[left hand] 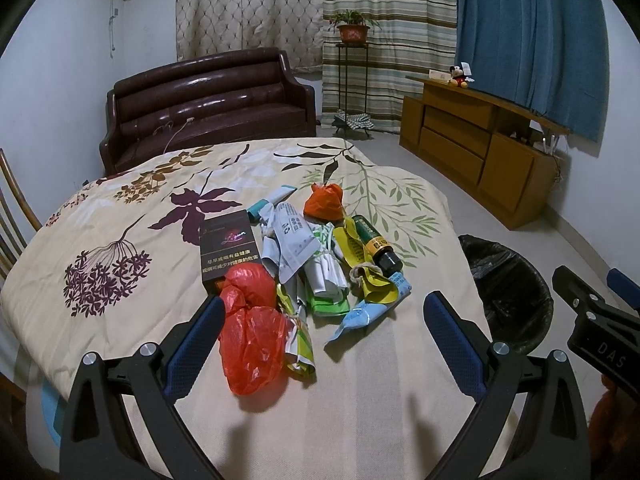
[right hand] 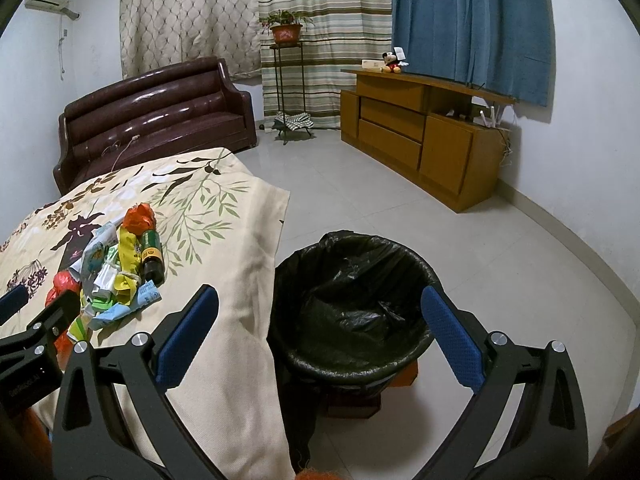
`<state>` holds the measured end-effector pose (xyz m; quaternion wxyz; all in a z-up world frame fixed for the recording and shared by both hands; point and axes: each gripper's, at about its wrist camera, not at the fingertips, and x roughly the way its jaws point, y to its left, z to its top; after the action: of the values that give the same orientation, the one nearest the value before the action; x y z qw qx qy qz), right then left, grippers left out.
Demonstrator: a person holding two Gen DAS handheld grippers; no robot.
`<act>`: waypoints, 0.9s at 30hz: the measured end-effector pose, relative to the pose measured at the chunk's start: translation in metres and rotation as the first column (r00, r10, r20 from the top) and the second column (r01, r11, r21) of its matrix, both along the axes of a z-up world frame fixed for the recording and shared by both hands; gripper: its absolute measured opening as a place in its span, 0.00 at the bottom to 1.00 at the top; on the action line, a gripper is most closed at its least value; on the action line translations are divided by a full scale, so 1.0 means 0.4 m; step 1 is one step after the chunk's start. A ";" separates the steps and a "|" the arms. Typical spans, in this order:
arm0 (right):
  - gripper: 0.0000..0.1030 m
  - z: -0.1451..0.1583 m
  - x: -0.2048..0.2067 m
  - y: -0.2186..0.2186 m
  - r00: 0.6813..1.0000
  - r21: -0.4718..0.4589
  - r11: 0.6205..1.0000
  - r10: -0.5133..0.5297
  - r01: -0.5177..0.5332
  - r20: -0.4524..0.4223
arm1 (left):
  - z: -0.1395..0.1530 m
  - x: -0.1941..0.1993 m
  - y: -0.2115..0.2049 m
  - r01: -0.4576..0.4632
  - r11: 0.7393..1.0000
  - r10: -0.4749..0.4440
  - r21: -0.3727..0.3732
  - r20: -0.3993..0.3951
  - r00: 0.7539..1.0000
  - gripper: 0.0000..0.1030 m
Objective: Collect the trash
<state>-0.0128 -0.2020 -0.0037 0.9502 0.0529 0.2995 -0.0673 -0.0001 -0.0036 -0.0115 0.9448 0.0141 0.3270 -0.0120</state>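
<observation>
I'm holding my left gripper (left hand: 326, 312) wide open over the trash pile (left hand: 304, 256), its left finger touching the red bag (left hand: 252, 336), while my right gripper (right hand: 320, 304) is gaping empty above the black-lined bin (right hand: 352, 304), "DAS" showing on its body.

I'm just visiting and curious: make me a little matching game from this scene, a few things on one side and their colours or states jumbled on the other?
Things:
1. crumpled bag
2. small bottle
3. bin liner
4. left claw

Descriptions:
A. black, no trash visible inside
B. open, empty
C. red plastic
D. green label, lying down

Pairs: 1-C, 2-D, 3-A, 4-B
</observation>
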 end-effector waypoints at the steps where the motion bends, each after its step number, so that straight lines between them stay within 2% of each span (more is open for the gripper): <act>1: 0.96 0.000 0.000 0.000 1.000 0.000 1.000 0.000 0.000 -0.001 | 0.002 0.001 0.001 -0.001 1.000 0.001 0.000 0.000 1.000 0.94; 27: 0.96 -0.003 0.002 0.003 1.000 -0.001 1.000 0.000 0.000 -0.003 | -0.014 -0.003 0.000 0.000 1.000 0.000 -0.005 -0.012 1.000 0.94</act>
<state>-0.0118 -0.2008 -0.0048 0.9498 0.0523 0.3011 -0.0675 -0.0015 -0.0036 -0.0171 0.9428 0.0114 0.3328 -0.0128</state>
